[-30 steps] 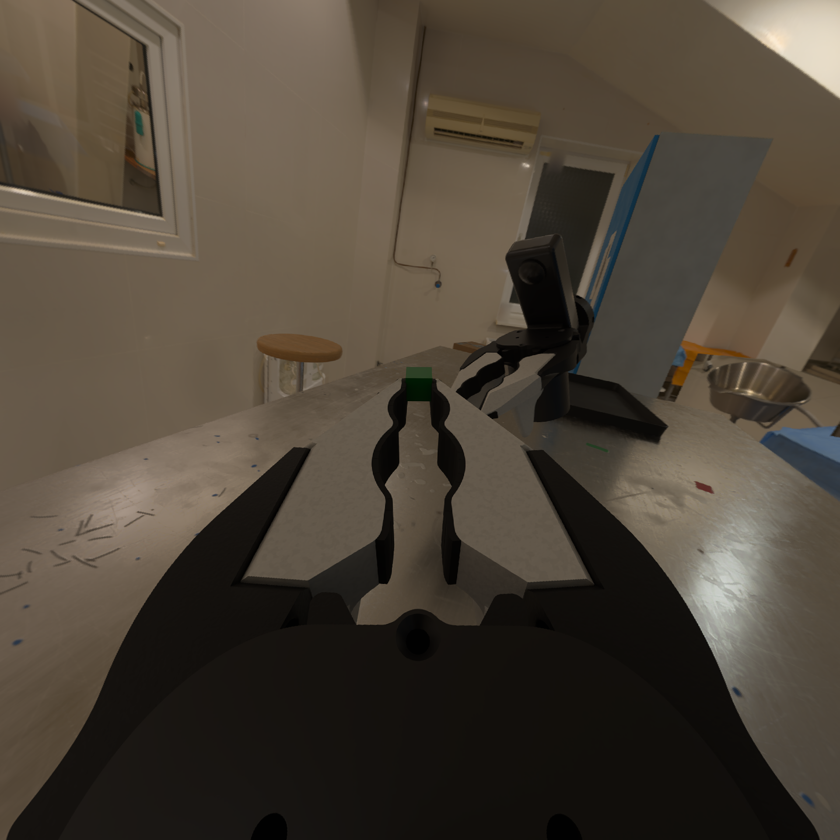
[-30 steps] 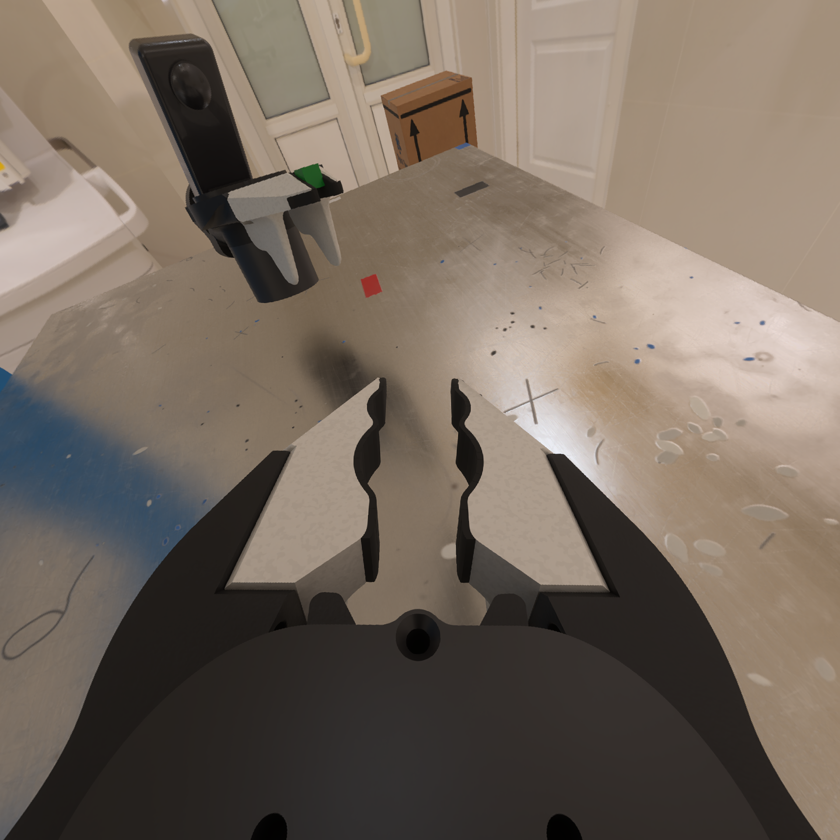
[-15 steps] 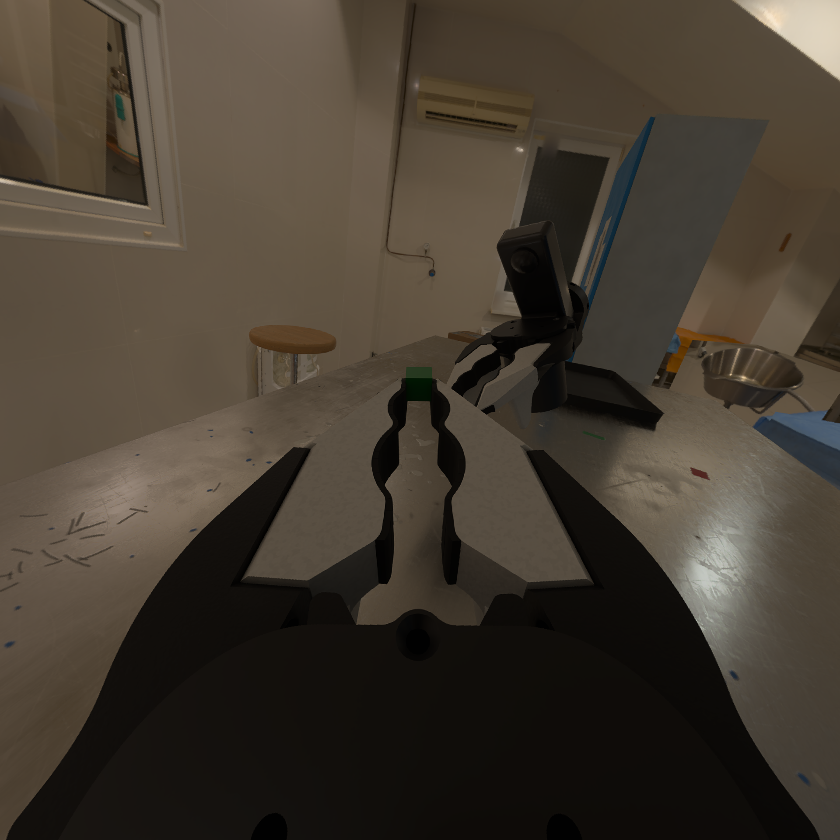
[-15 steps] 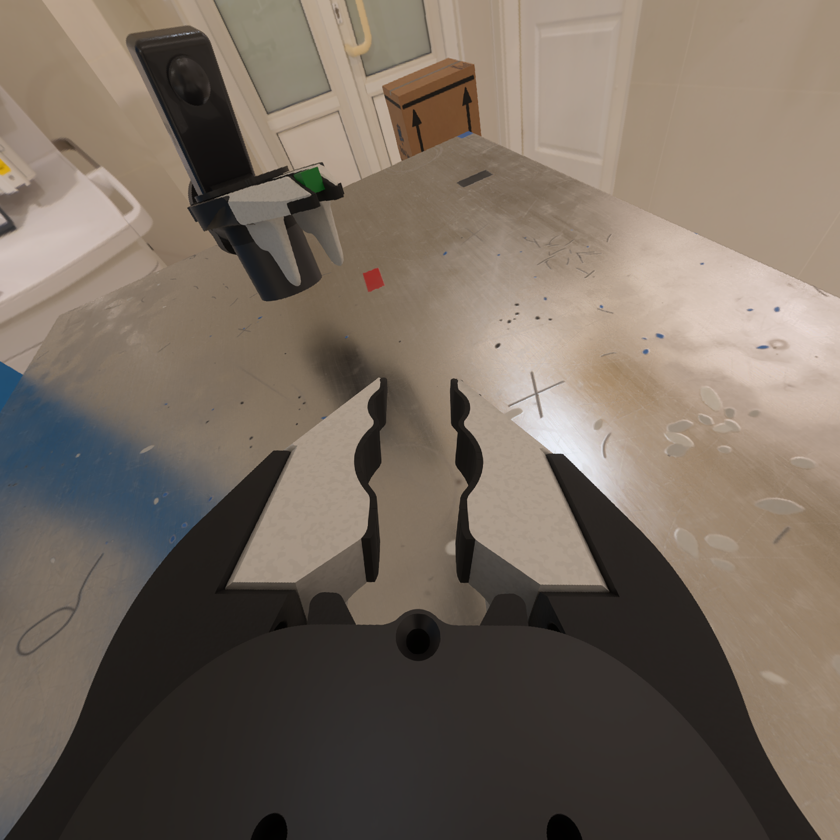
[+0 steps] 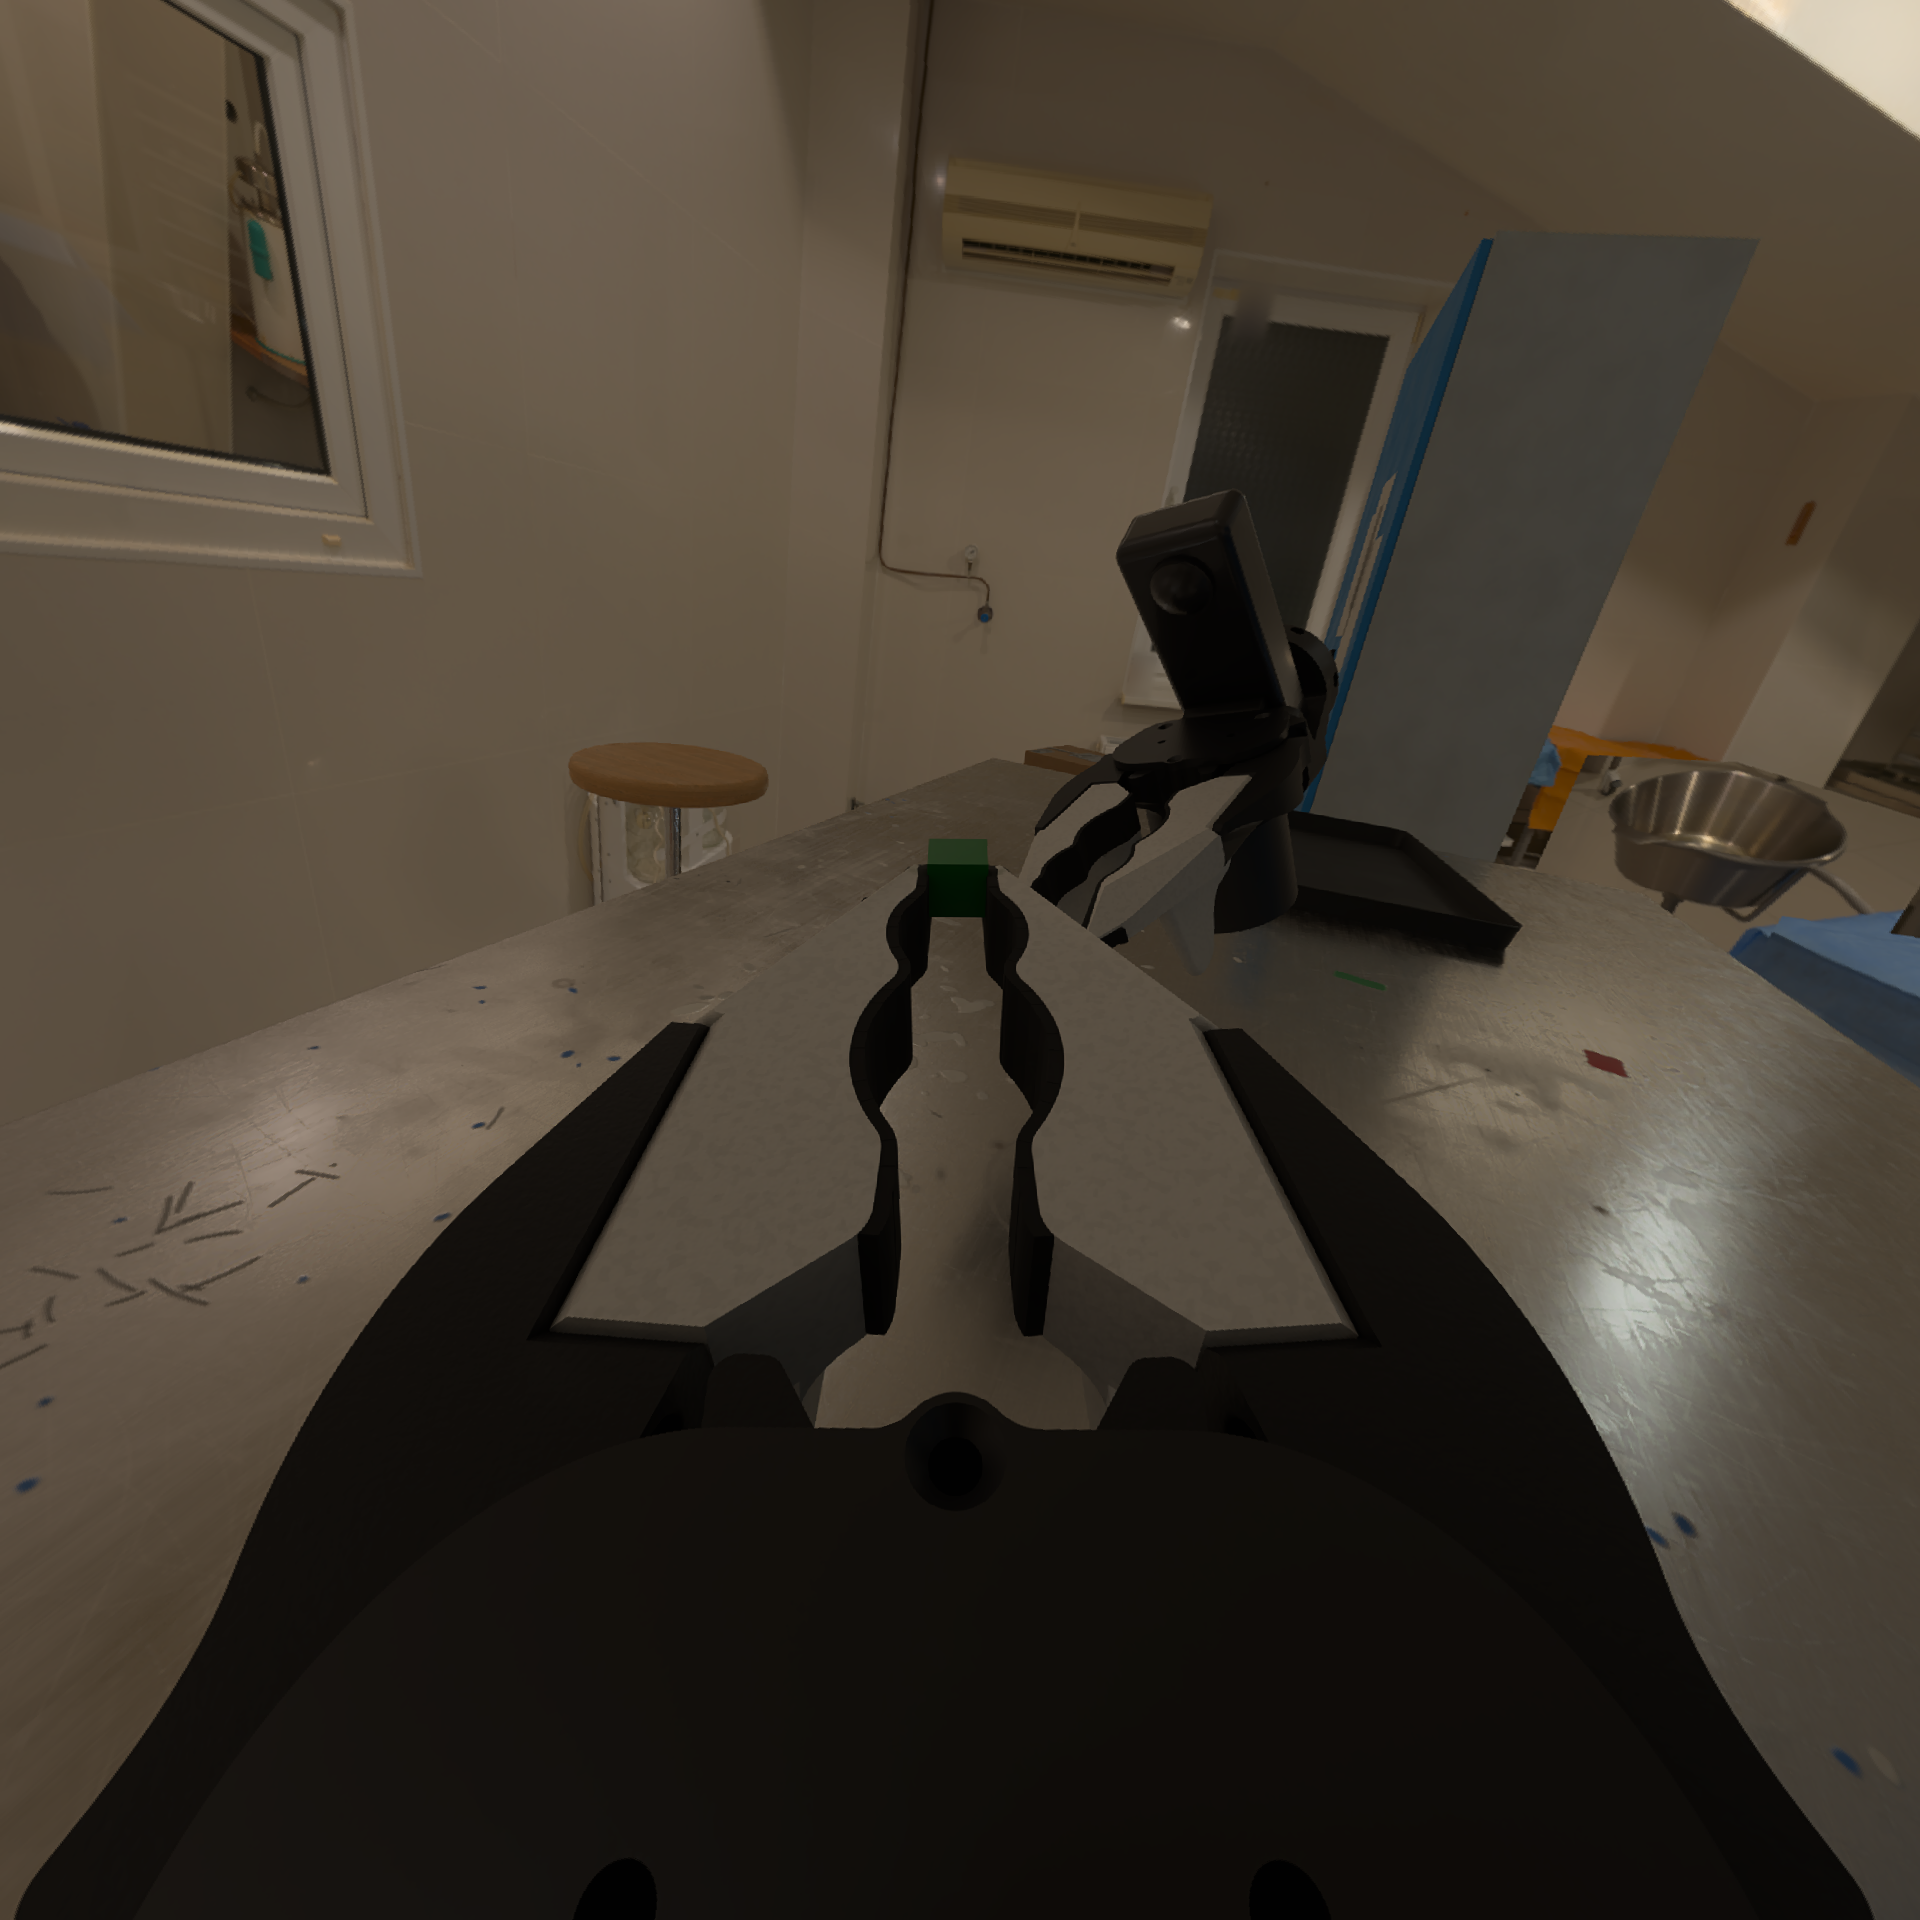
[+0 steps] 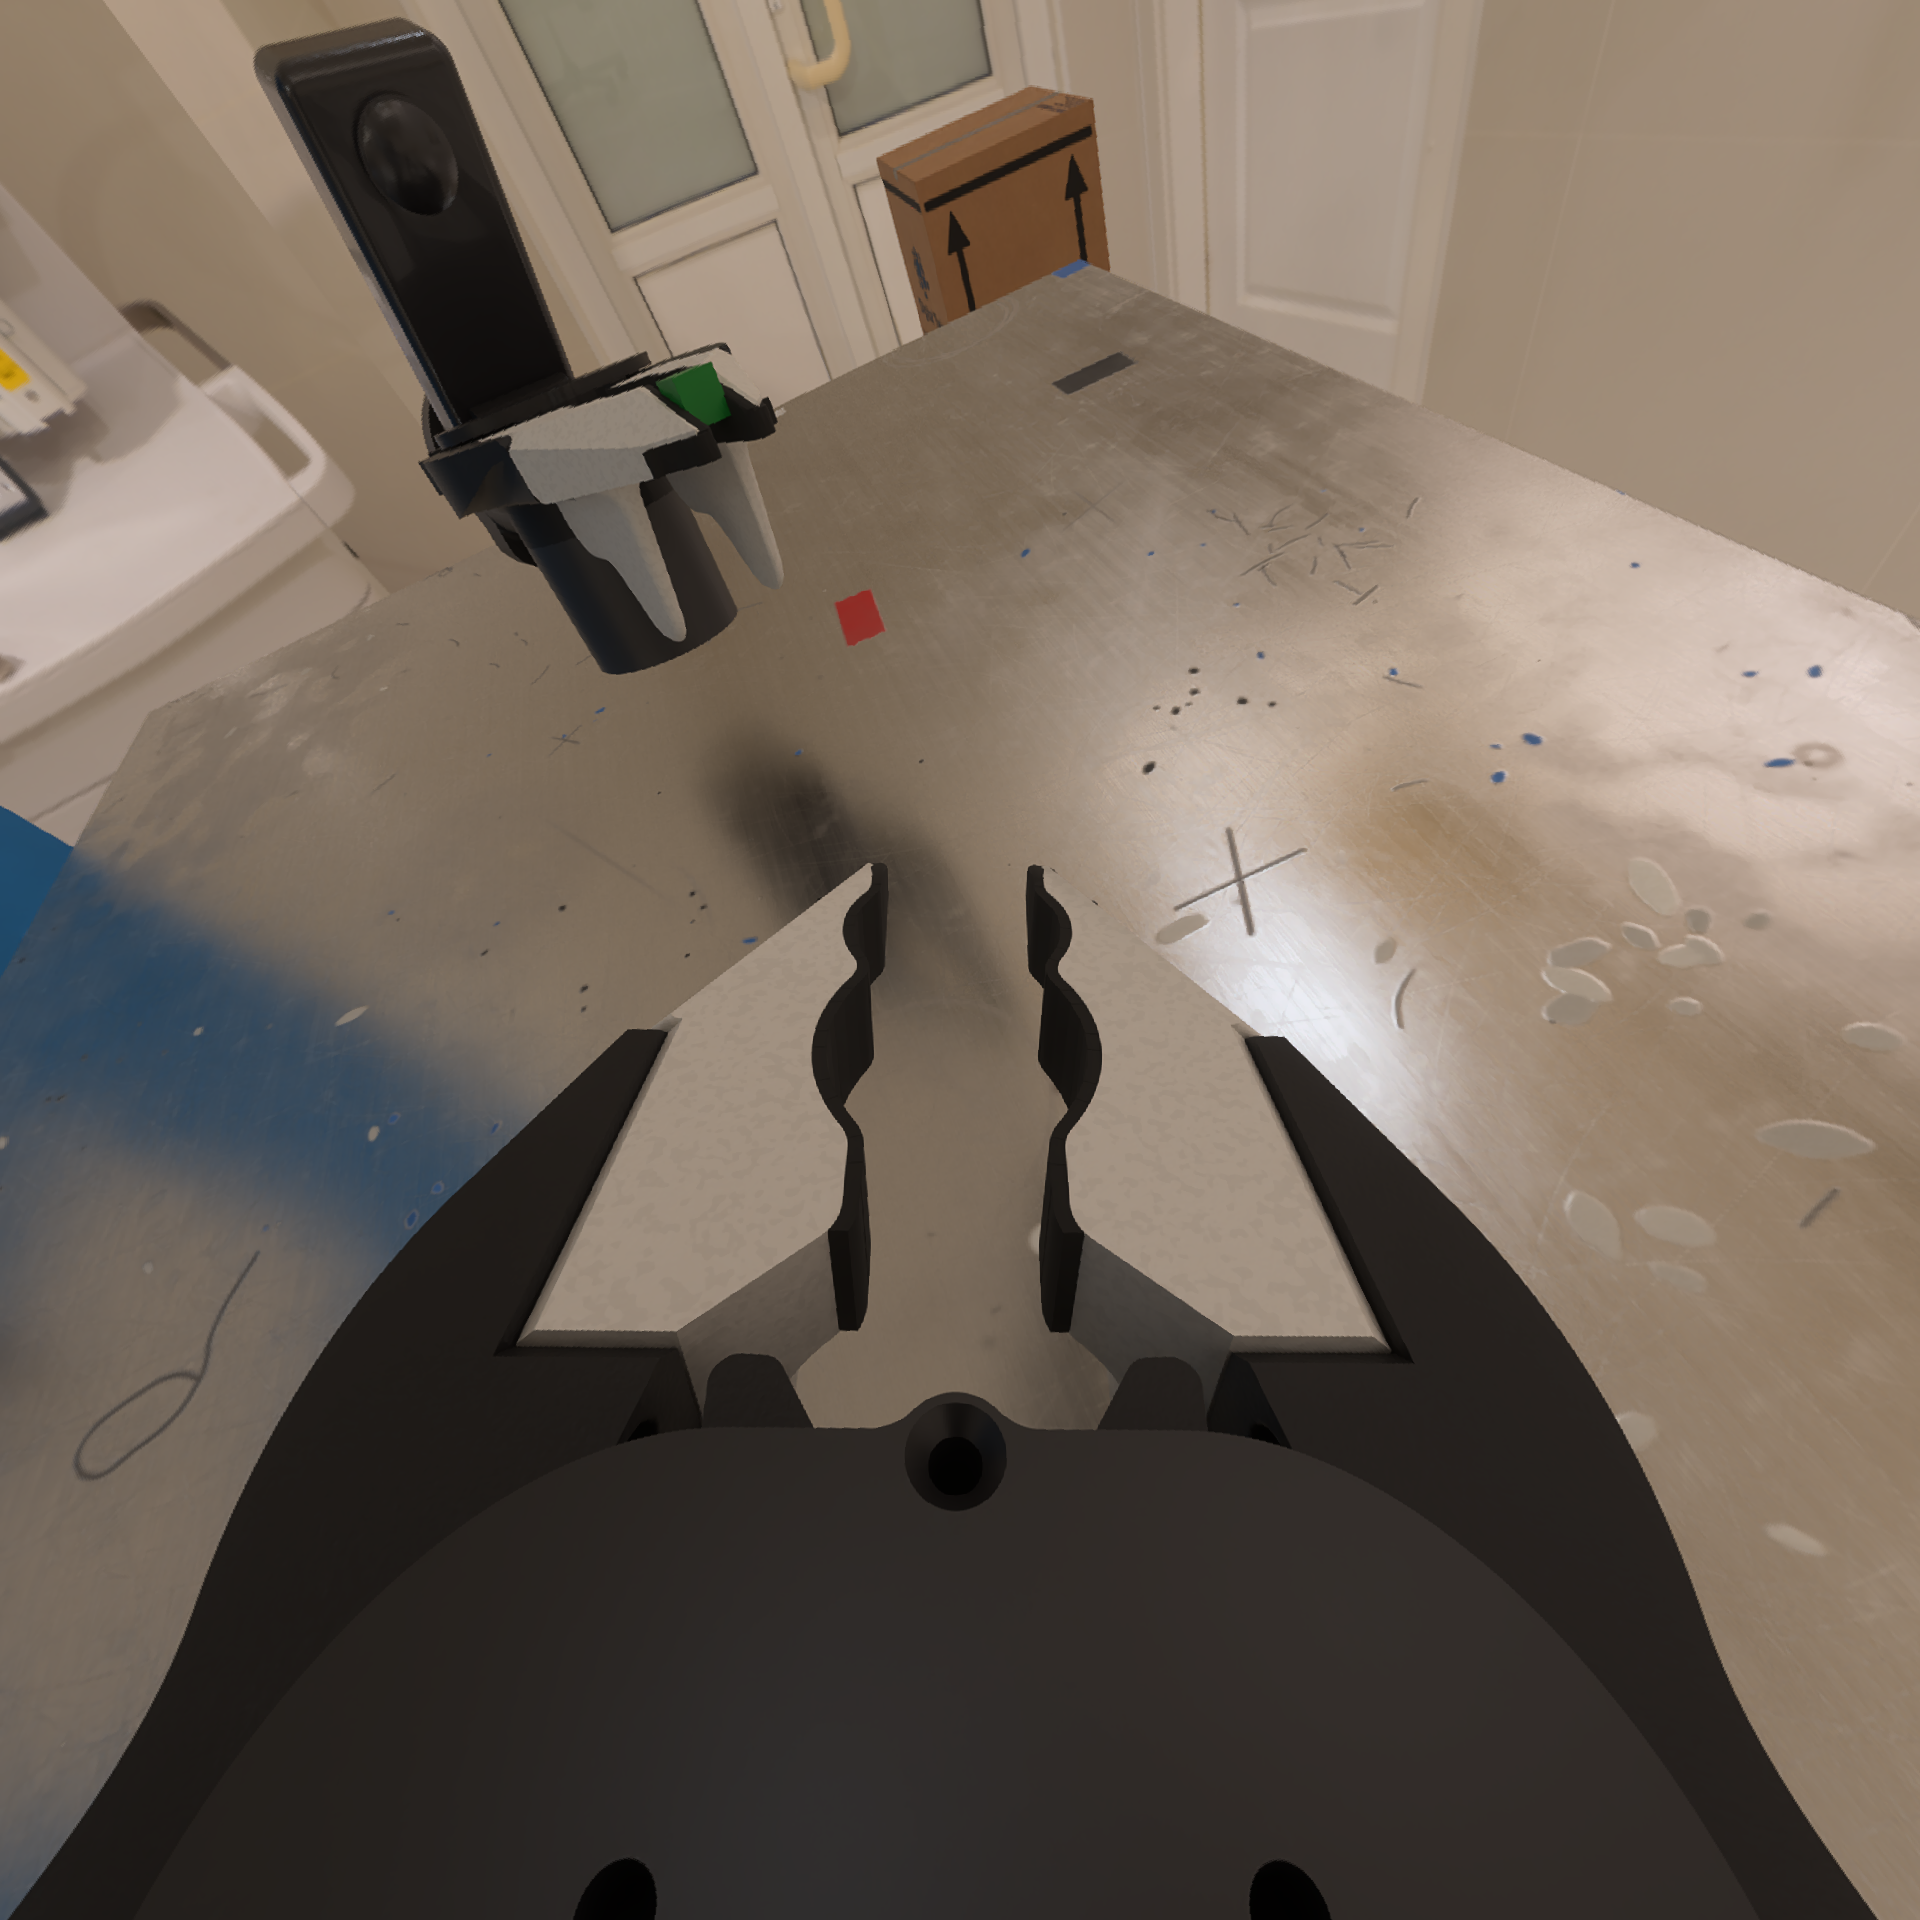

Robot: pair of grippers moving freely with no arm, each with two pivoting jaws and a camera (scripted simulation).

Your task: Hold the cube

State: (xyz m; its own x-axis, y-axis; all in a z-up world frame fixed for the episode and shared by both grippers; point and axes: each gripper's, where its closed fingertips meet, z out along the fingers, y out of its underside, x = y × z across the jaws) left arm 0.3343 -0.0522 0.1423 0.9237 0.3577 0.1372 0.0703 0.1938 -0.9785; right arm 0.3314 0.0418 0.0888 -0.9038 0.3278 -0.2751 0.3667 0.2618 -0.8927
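Change: right gripper (image 6: 954, 883) now nearer the left's view, tilted
Left gripper (image 5: 957, 883): clamped on green cube (image 5: 957, 879)
Right gripper: parted, empty, above surface (image 6: 1351, 644)

Two black arrows on cardboard box (image 6: 992, 203).

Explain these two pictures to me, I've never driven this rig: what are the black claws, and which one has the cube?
Each picture comes from a camera on one two-finger gripper, looking along its fingers. In the left wrist view, the left gripper is shut on the small green cube, pinched at its fingertips above the scratched grey metal table. The right wrist view shows the right gripper open and empty, pointing down at that table. The other black claw in each picture is just the opposite gripper. On the table lie a small flat red square and a black tray.
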